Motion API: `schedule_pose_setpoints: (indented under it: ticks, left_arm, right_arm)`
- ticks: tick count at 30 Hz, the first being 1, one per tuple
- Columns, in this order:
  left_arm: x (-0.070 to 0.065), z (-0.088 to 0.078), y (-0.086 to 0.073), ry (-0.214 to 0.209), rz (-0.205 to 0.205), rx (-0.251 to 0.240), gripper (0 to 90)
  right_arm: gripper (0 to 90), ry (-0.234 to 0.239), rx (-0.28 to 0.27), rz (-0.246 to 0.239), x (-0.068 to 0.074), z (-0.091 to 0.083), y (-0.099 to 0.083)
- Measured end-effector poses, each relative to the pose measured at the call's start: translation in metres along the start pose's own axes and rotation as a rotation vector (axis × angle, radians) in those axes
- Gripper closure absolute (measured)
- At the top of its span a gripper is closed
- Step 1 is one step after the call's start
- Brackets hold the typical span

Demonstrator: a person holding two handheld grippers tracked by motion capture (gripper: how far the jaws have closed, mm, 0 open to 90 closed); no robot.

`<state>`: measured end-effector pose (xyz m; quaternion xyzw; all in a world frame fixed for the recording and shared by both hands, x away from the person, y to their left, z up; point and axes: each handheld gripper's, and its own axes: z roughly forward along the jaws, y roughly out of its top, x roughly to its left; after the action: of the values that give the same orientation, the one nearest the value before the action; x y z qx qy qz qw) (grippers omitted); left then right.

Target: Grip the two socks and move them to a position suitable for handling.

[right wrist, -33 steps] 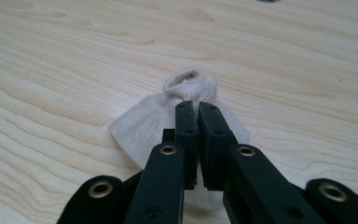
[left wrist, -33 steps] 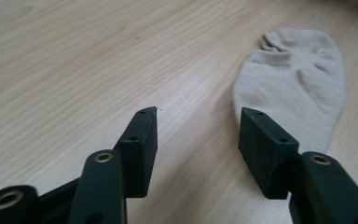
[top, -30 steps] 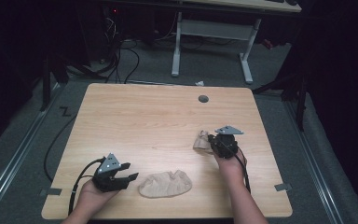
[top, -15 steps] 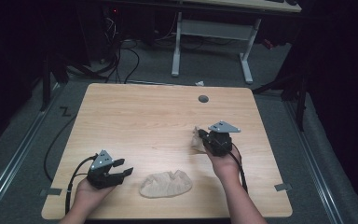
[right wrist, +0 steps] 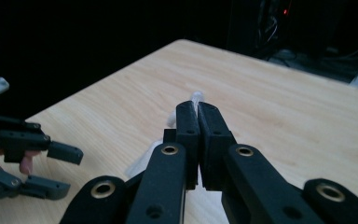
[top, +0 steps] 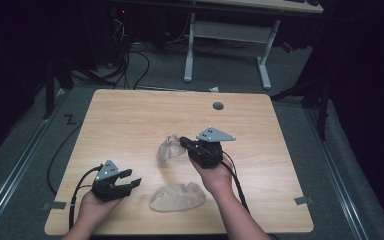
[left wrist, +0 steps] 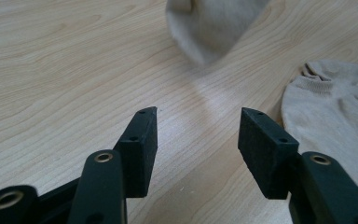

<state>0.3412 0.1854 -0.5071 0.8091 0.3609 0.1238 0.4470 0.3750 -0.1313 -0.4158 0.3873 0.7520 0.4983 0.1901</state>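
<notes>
We are looking down on a light wooden table (top: pixel 130 125) with two beige socks on it. From the table's centre, our right gripper (top: pixel 184 142) is sitting just toward three o'clock, with its jaws pointing toward nine o'clock and pressed together on the edge of one sock (top: pixel 169 149). That held sock is hanging from the jaws and drooping toward the table at about the centre; in the right gripper view a thin sliver of pale fabric (right wrist: pixel 196 99) is poking out between the closed jaws of the right gripper (right wrist: pixel 199 112). We cannot tell whether the lower end of this sock is touching the wood.

The second sock (top: pixel 177 197) is lying flat at about six o'clock, near the table's front edge, well clear of the held one. Our left gripper (top: pixel 131 180) is resting at about seven o'clock, just beside that flat sock, with its jaws spread apart and pinching nothing. In the left gripper view, the left gripper (left wrist: pixel 196 125) is showing bare wood between its jaws, the flat sock (left wrist: pixel 335 116) is lying at three o'clock of them, and the hanging sock (left wrist: pixel 209 28) is blurring at twelve o'clock.

A small dark round hole (top: pixel 218 106) is sitting in the table toward one o'clock.
</notes>
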Motion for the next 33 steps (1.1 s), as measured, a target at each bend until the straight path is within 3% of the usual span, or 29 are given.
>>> schedule_pose_setpoints:
  ticks: [3, 4, 5, 6, 7, 9, 13, 18, 25, 28, 33]
  left_arm:
    - [0.001, 0.0, 0.0, 0.002, -0.002, 0.0, 48.0]
    - [0.001, 0.0, 0.0, 0.003, -0.002, -0.001, 48.1]
    - [0.001, 0.0, 0.0, 0.003, -0.002, -0.001, 48.2]
    - [0.001, 0.0, 0.0, 0.003, -0.002, -0.001, 48.3]
    - [0.001, 0.0, 0.0, 0.003, -0.002, -0.001, 48.5]
    - [0.001, 0.001, 0.0, 0.0, -0.003, 0.003, 48.9]
    - [0.0, 0.006, -0.001, -0.005, 0.0, 0.018, 50.3]
    - [0.0, 0.012, 0.0, -0.013, -0.013, 0.032, 51.0]
    - [-0.002, 0.028, 0.011, 0.003, -0.042, 0.06, 49.8]
    - [-0.005, 0.041, 0.024, 0.04, -0.019, 0.059, 49.5]
    - [-0.007, 0.066, 0.039, 0.053, -0.005, 0.058, 49.7]
  right_arm:
    - [88.2, -0.021, 0.049, 0.018, -0.009, 0.007, -0.013]
    - [88.1, -0.05, 0.103, 0.045, -0.021, 0.013, -0.03]
    - [88.1, -0.05, 0.103, 0.045, -0.021, 0.013, -0.03]
    - [87.9, -0.079, 0.145, 0.081, -0.033, 0.016, -0.046]
    - [87.9, -0.079, 0.145, 0.081, -0.033, 0.016, -0.046]
    - [87.8, -0.114, 0.186, 0.112, -0.049, 0.016, -0.066]
    - [87.4, -0.148, 0.224, 0.132, -0.061, 0.015, -0.084]
    - [84.8, -0.168, 0.238, 0.129, -0.067, 0.015, -0.094]
    - [72.0, -0.183, 0.196, 0.107, -0.07, 0.01, -0.096]
    - [68.5, -0.179, 0.191, 0.119, -0.073, 0.008, -0.098]
    - [68.2, -0.165, 0.221, 0.116, -0.073, 0.01, -0.101]
